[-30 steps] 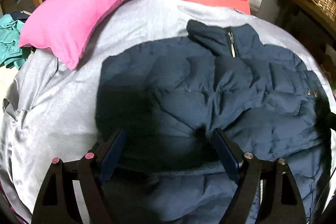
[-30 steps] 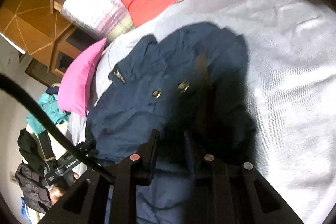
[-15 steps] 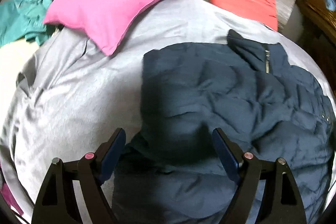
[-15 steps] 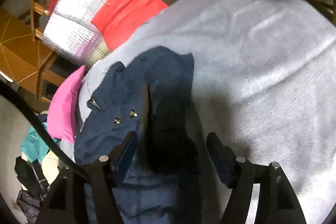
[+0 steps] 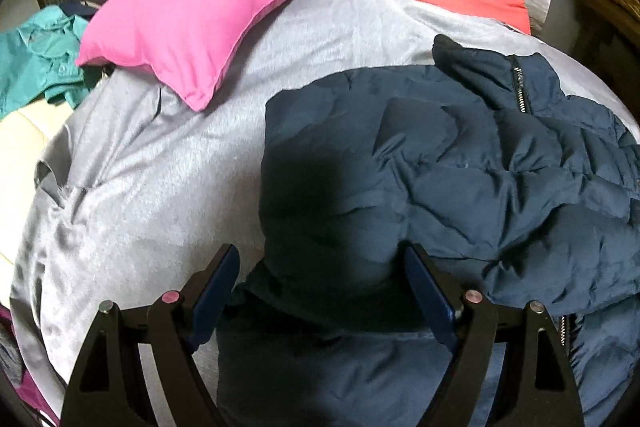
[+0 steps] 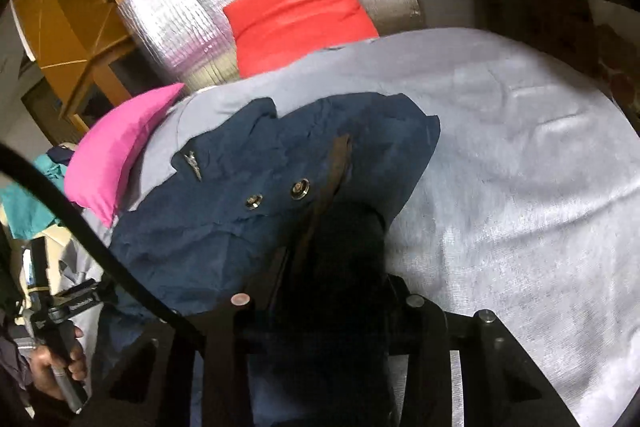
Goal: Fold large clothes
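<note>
- The grey bedsheet (image 5: 168, 187) spreads beyond our fingers on every side, giving a broad flat place to fold.
- The navy jacket (image 5: 460, 163) lies on it ahead of both grippers, collar at the far end, so the near edge is ours to lift.
- Our left gripper (image 5: 320, 291) stands wide, a bulky fold between its fingers, not visibly pinched.
- Our right gripper (image 6: 324, 291) has just been closing; its fingers look clamped on dark jacket fabric, probably to carry that side over.
</note>
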